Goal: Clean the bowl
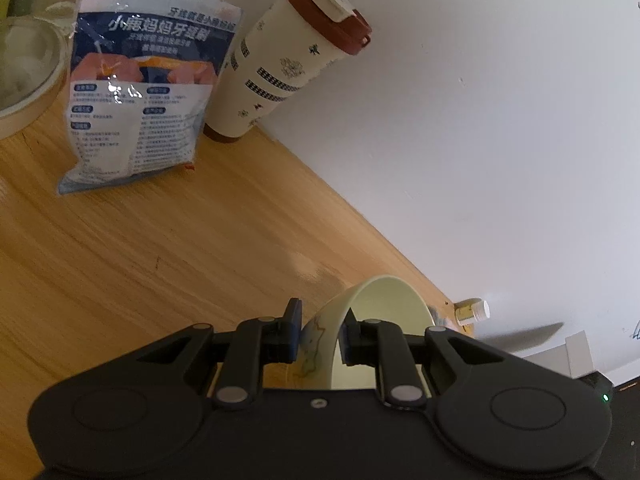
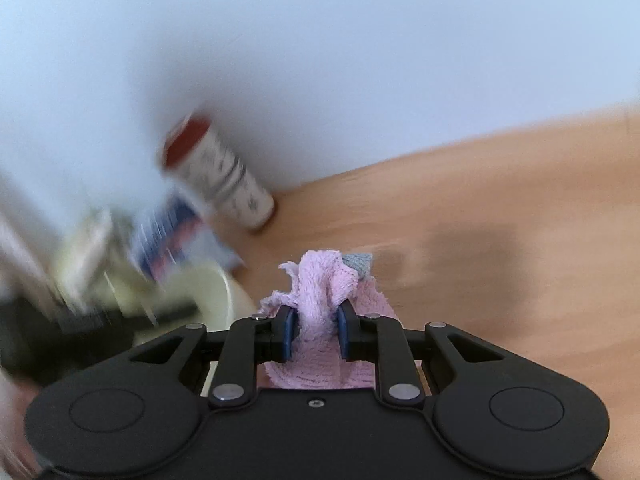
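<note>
In the left wrist view a pale cream bowl (image 1: 384, 320) with a drawing on its outer wall stands tilted on its side above the wooden table (image 1: 160, 248). My left gripper (image 1: 322, 320) is shut on the bowl's rim, one pad inside and one outside. In the right wrist view, which is motion-blurred, my right gripper (image 2: 316, 326) is shut on a bunched pink cloth (image 2: 324, 280) with a grey corner. The bowl (image 2: 208, 292) shows blurred at the lower left of that view, apart from the cloth, with the left gripper's dark body beside it.
A blue and white printed bag (image 1: 140, 92) and a white travel cup with a brown lid (image 1: 288, 60) stand against the white wall (image 1: 480, 120). A round container (image 1: 28, 76) sits at the far left. A small bottle (image 1: 474, 312) lies by the wall.
</note>
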`<state>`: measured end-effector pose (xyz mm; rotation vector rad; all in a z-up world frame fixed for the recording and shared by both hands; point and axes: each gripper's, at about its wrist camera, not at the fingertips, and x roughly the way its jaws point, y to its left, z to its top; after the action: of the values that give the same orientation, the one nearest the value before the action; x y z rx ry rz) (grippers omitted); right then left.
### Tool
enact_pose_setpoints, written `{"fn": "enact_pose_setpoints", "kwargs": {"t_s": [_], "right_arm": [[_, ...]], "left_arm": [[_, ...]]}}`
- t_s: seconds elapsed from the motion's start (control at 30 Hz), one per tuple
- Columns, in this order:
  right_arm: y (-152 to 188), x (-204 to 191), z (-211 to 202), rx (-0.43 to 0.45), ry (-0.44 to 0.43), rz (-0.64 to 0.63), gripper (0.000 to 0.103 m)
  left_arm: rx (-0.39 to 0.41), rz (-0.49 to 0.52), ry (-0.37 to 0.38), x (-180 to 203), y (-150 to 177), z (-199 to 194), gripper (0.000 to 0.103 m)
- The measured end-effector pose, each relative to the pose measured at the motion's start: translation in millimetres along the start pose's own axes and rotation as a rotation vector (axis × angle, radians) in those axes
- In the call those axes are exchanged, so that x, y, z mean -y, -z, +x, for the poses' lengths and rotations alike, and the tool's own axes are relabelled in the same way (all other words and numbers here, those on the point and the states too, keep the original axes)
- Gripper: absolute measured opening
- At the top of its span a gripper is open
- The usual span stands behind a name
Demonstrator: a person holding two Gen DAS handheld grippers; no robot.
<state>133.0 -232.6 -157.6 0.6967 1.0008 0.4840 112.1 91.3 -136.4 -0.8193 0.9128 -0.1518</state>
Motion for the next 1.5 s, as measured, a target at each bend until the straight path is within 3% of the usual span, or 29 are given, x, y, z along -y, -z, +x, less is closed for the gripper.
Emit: {"fn": "enact_pose_setpoints", "kwargs": {"t_s": [0.1, 0.27, 0.47, 0.67, 0.83, 1.07, 1.5], "right_arm": [[1.8, 15.9, 5.6, 0.010, -0.101, 0.231, 0.024], [19.2, 40.5, 10.7, -0.008, -0.194, 0.492, 0.024], [43.8, 59.7, 3.6, -0.033, -0.216, 0.662, 0.024], [49.4, 57.5, -6.7, -0.090, -0.190, 0.530, 0.024], [27.9, 62.7, -9.5, -0.023, -0.181, 0.525, 0.024], [7.4, 48.3, -1.2, 0.021, -0.130, 0.476, 0.024], [38.9, 78.7, 4.4, -0.059, -0.030, 0.571, 0.024]], "left_arm": [[0.002, -0.022, 0.008, -0.4, 0.4, 0.4, 0.017], [0.033, -0.059, -0.001, -3.0, 1.1, -1.2, 0.018], [0.053, -0.131, -0.016, -11.0, 0.1, -0.1, 0.018], [0.061, -0.051, -0.006, -4.1, -2.3, -3.3, 0.017], [0.044, 0.002, 0.010, 4.8, 3.1, -2.6, 0.017], [0.031, -0.026, -0.009, 6.9, 7.8, -1.0, 0.018], [-0.002, -0.032, -0.083, -19.7, 22.0, 16.6, 0.018]]}}
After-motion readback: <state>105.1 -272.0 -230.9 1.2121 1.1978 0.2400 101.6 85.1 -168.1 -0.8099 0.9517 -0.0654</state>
